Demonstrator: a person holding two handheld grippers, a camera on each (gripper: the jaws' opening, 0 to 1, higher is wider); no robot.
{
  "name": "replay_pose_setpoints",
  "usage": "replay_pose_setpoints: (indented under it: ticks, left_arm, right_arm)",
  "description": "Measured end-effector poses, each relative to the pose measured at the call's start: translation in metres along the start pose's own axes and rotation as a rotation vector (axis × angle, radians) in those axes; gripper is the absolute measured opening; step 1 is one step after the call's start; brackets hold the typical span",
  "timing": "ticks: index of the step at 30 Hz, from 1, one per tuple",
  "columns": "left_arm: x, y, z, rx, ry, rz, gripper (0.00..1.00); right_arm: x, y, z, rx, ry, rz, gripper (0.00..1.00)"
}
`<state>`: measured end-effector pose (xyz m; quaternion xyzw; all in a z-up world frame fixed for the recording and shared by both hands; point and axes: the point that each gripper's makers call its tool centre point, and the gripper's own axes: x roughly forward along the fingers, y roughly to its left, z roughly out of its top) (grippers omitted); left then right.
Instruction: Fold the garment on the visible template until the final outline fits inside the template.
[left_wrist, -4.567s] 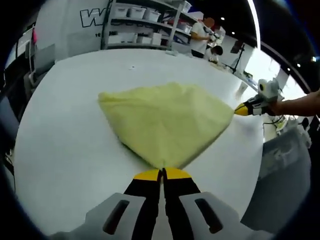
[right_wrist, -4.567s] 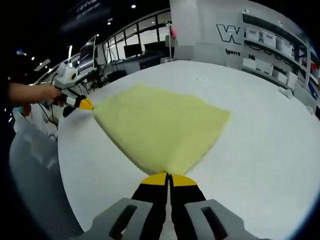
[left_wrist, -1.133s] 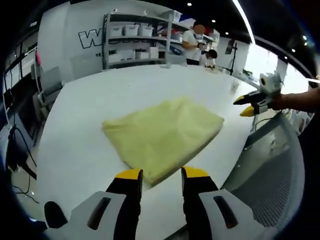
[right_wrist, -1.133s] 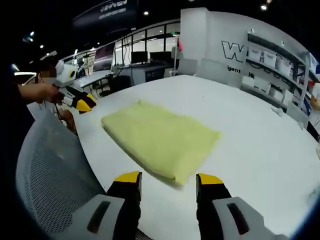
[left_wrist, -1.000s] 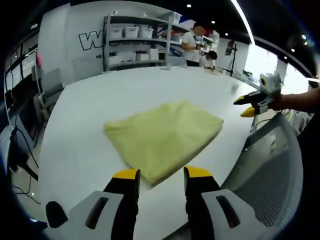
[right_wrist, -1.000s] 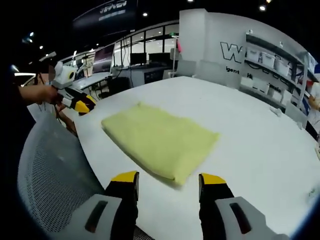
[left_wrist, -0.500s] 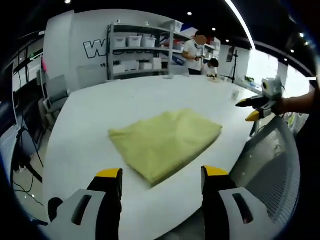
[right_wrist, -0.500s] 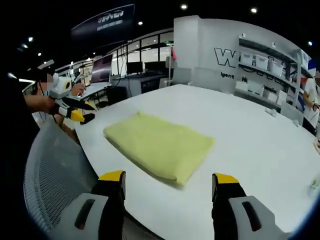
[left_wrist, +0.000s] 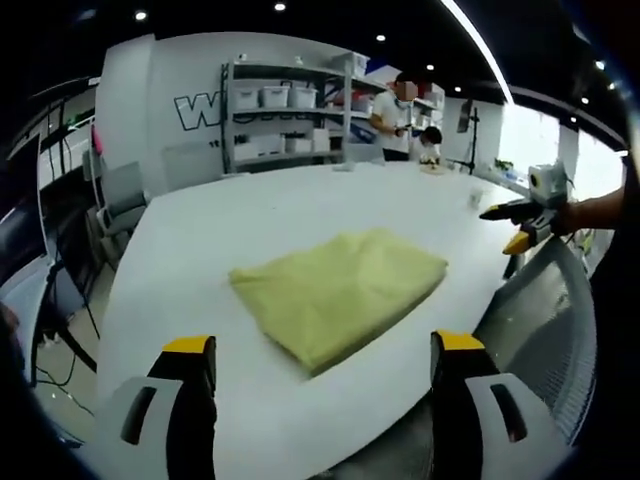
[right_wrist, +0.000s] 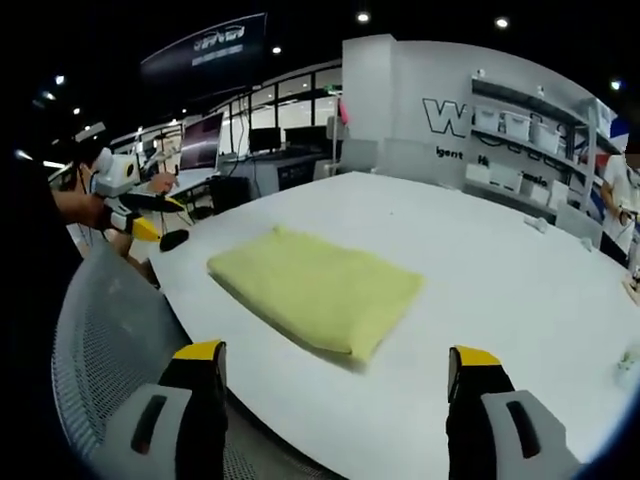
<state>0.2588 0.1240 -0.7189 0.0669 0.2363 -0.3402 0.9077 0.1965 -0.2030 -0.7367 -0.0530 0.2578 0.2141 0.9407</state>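
Note:
A folded pale-yellow garment (left_wrist: 340, 288) lies flat on the white table (left_wrist: 190, 230), a rough rectangle near the table's near edge. My left gripper (left_wrist: 324, 345) hovers back from it, jaws spread wide, nothing between them. In the right gripper view the same garment (right_wrist: 315, 283) lies on the table (right_wrist: 500, 280), and my right gripper (right_wrist: 336, 353) is also wide open and off the cloth. The right gripper (left_wrist: 515, 225) shows at the right of the left gripper view, held in a hand. The left gripper (right_wrist: 135, 215) shows at the left of the right gripper view, clear of the garment.
A grey mesh chair back (left_wrist: 545, 310) stands against the table's near edge, seen too as a chair back (right_wrist: 110, 330) in the right gripper view. Shelves with white bins (left_wrist: 290, 105) and people (left_wrist: 395, 100) stand beyond the far side. Small items (right_wrist: 540, 225) lie far across the table.
Both grippers, earlier shut on the garment's corners, have let go and pulled back from the table. Over the last second their jaws spread wider; the garment stays folded in place.

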Motion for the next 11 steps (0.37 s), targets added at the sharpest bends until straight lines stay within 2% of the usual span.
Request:
replay_pose_setpoints:
  ticks: [4,11]
  left_arm:
    - [-0.0032,0.0033,0.0000,0.003,-0.004,0.021,0.99]
    - [-0.0041,0.0030,-0.0004,-0.002,0.000,0.011,0.99]
  right_arm:
    - [-0.0008,0.0002,0.0010,-0.001,-0.012,0.000,0.99]
    - [-0.0015,-0.0004,-0.0020,-0.005,0.003,0.002,0.99]
